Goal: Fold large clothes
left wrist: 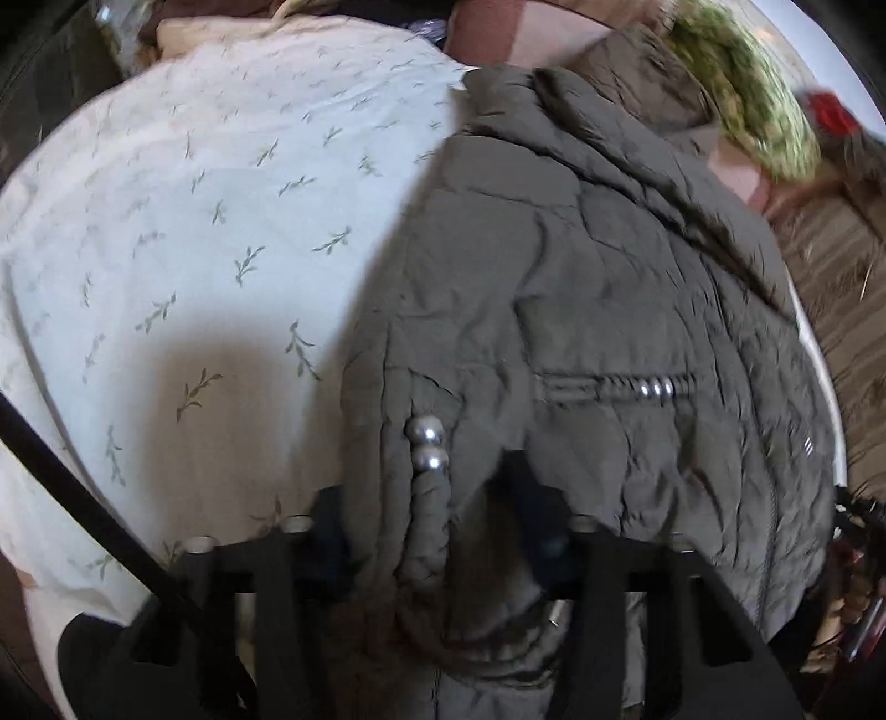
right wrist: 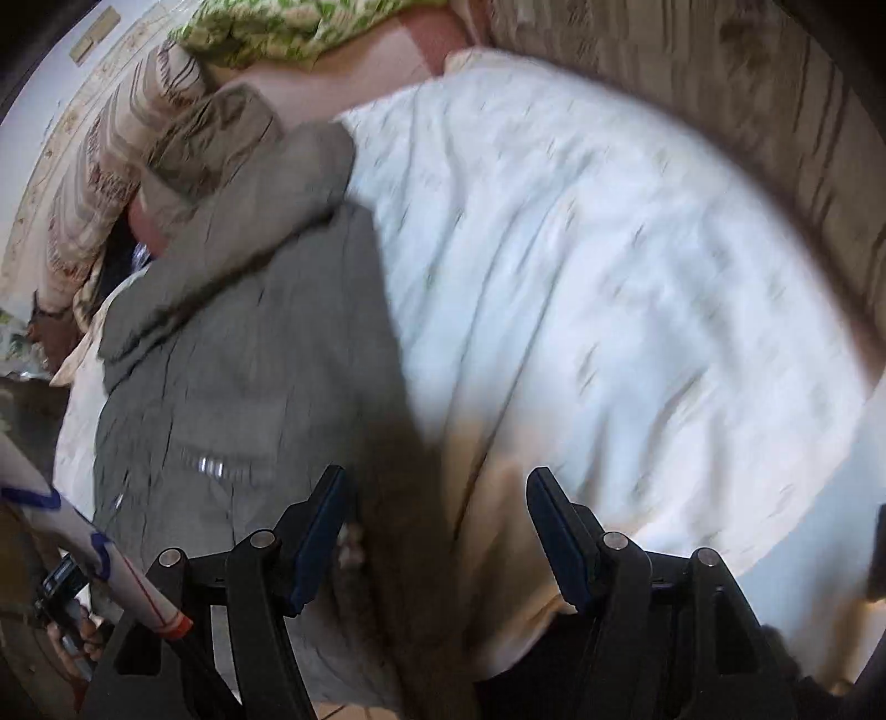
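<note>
Centrally, one olive-grey quilted puffer jacket (left wrist: 581, 288) lies spread on a pale bedsheet printed with small green leaf sprigs (left wrist: 183, 221), its hood toward the far pillows. Left gripper (left wrist: 432, 531): black two-finger tool, clenched on a bunched fold of the jacket near its hem, beside a braided drawcord with two silver metal beads (left wrist: 425, 443); a second beaded cord (left wrist: 653, 386) crosses the jacket's front. Right gripper (right wrist: 437, 531): black fingers with blue pads (right wrist: 315, 543), released and spread wide, hovering over the jacket's edge where it meets the sheet, grasping nothing. Green-and-white floral pillow (right wrist: 288, 27) sits at the head of the bed; a brown striped blanket (right wrist: 720, 99) lies beside the sheet. Right wrist view is motion-blurred.
</note>
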`<action>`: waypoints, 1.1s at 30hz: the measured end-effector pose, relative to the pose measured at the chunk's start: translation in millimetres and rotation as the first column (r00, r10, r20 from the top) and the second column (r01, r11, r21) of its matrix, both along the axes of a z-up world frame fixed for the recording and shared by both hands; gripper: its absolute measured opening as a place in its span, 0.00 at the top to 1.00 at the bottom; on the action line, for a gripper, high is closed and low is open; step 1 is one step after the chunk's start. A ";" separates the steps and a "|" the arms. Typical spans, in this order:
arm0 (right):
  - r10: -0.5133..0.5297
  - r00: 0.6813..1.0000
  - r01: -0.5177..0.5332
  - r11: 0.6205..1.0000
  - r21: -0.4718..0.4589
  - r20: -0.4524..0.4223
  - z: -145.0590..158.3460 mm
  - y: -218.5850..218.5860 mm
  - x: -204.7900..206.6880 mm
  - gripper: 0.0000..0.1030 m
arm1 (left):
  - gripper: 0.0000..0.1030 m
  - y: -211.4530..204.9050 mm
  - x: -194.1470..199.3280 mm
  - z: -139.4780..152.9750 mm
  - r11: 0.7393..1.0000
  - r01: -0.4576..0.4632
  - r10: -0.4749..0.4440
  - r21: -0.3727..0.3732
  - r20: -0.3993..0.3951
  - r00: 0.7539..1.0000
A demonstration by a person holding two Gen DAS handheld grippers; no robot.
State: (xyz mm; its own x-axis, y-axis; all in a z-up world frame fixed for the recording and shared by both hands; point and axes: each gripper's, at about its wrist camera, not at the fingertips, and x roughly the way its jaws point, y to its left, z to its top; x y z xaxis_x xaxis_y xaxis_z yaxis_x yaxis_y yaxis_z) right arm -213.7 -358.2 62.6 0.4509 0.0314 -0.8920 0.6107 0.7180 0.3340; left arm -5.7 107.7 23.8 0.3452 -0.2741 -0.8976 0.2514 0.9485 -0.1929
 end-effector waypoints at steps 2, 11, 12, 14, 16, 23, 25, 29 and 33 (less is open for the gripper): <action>0.030 0.999 -0.032 0.997 0.064 0.030 -14.3 13.8 2.9 0.39 | 0.80 -4.6 -5.3 7.9 1.000 0.001 -0.001 0.007 0.009 1.000; 0.018 0.997 -0.021 0.999 0.042 0.075 -8.0 -5.0 -4.4 0.81 | 0.76 -16.8 -42.1 17.8 0.997 0.010 -0.012 0.082 0.028 1.000; 0.005 0.997 -0.008 0.999 0.046 0.071 -9.7 -10.4 -4.3 0.80 | 0.75 -20.1 -46.6 20.2 0.992 0.008 -0.015 0.124 0.057 0.998; -0.031 0.997 0.026 0.997 0.074 0.073 -14.9 -18.8 -6.4 0.76 | 0.73 -21.3 -49.6 30.2 0.988 -0.002 -0.013 0.155 0.092 0.996; -0.056 0.995 0.051 0.997 0.066 0.077 -10.1 -22.0 -13.7 0.68 | 0.69 -18.1 -50.6 43.4 0.989 -0.014 -0.004 0.149 0.123 0.992; -0.042 0.986 0.066 0.987 -0.146 0.162 58.3 7.7 -34.8 0.54 | 0.36 -11.9 -57.7 117.1 0.976 -0.122 0.048 0.182 0.366 0.929; -0.023 0.980 0.057 0.983 -0.172 0.196 77.7 14.1 -36.9 0.48 | 0.34 -14.0 -55.2 135.6 0.976 -0.129 0.044 0.178 0.419 0.907; 0.093 0.959 -0.033 0.975 -0.221 0.268 123.0 44.2 -23.0 0.41 | 0.26 -22.9 -43.0 153.9 0.976 -0.125 0.028 0.176 0.472 0.881; 0.202 0.932 -0.132 0.962 -0.240 0.299 147.0 74.5 9.8 0.38 | 0.26 -39.8 -29.7 154.5 0.977 -0.101 -0.002 0.189 0.480 0.878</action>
State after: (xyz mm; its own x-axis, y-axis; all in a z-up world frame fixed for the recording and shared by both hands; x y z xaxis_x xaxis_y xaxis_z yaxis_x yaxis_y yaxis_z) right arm -203.9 -283.7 209.6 0.7164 -0.0433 -0.6963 0.3626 0.8758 0.3186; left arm -35.4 67.9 178.2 0.7514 -0.0764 -0.6554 0.2156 0.9672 0.1345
